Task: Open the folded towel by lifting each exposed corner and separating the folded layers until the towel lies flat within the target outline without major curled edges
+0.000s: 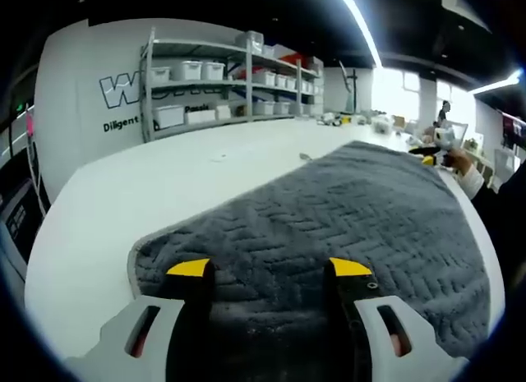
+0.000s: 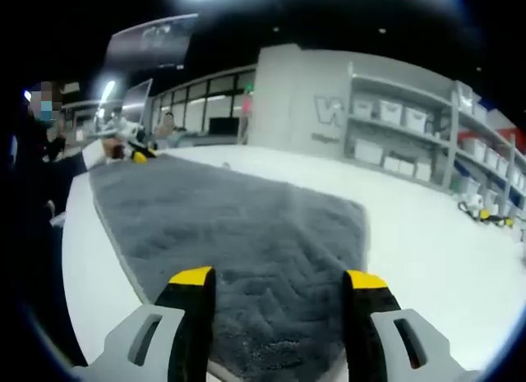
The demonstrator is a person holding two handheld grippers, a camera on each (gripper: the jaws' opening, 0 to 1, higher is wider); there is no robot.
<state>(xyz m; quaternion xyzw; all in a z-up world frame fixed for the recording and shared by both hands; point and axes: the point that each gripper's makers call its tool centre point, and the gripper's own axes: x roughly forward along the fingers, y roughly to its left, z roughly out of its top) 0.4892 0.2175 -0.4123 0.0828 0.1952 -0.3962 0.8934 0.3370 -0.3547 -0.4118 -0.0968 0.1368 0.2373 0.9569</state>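
I am holding the left gripper (image 1: pixel 270 268) and right gripper (image 2: pixel 283 277) spread, empty, over the grey towel (image 1: pixel 345 209); pinching 2 layers risks dragging it.

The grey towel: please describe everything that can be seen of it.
The grey towel looks plush, with a zigzag woven pattern and a paler hemmed edge with rounded corners. It lies spread flat on the white table, and no raised fold shows. The left gripper and the right gripper each stand open over opposite ends of it, jaws apart and holding nothing. Whether the jaw tips touch the cloth cannot be told.
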